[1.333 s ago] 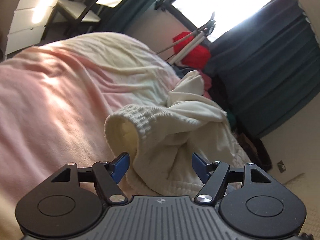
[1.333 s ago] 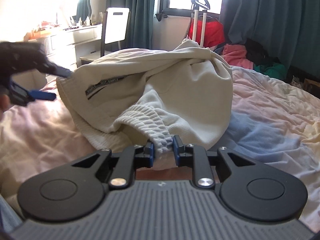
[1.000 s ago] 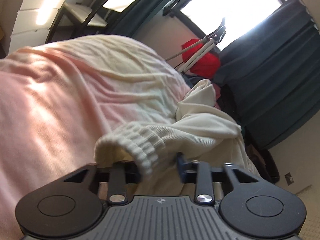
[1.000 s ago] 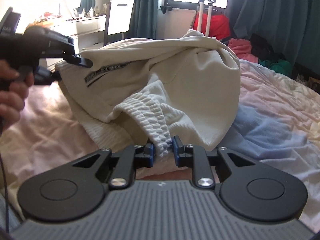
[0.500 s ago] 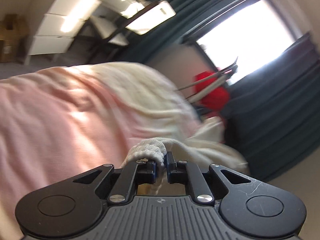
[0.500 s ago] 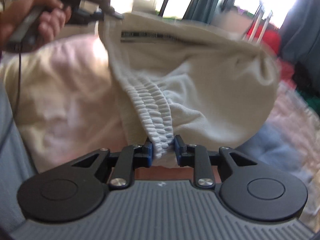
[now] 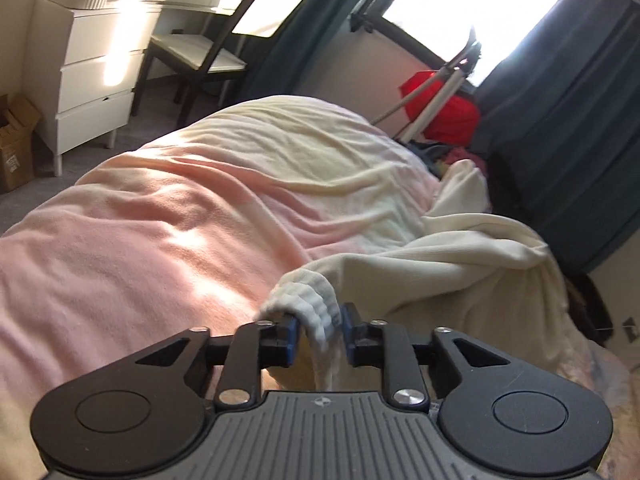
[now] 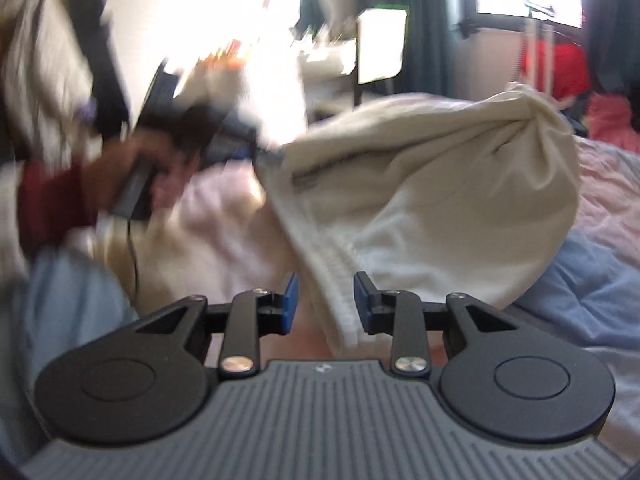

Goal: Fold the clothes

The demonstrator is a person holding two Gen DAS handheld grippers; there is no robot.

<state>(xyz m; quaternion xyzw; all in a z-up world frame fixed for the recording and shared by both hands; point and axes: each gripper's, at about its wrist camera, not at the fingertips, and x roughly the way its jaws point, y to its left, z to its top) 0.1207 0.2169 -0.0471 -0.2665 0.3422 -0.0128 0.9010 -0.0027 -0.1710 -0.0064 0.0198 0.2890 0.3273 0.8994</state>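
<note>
A cream sweatshirt (image 7: 460, 272) lies bunched on the bed with the pink and pale blue cover (image 7: 140, 248). My left gripper (image 7: 318, 334) has its jaws partly parted around a ribbed cuff (image 7: 308, 300), which hangs between the blue pads. In the right wrist view the sweatshirt (image 8: 440, 184) is lifted and stretched. Its ribbed hem (image 8: 332, 292) hangs between the parted jaws of my right gripper (image 8: 326, 300) without being pinched. The left gripper (image 8: 240, 136) shows there, blurred, at the garment's upper left edge.
A white chest of drawers (image 7: 92, 64) and a dark chair (image 7: 200, 52) stand beyond the bed's far left. A red bag (image 7: 444, 108), a clothes pile and teal curtains (image 7: 568, 120) are by the window at the right.
My right gripper has opened and let go of the ribbed hem. My left gripper's jaws have parted a little around the cuff. The left hand has drawn back and lower.
</note>
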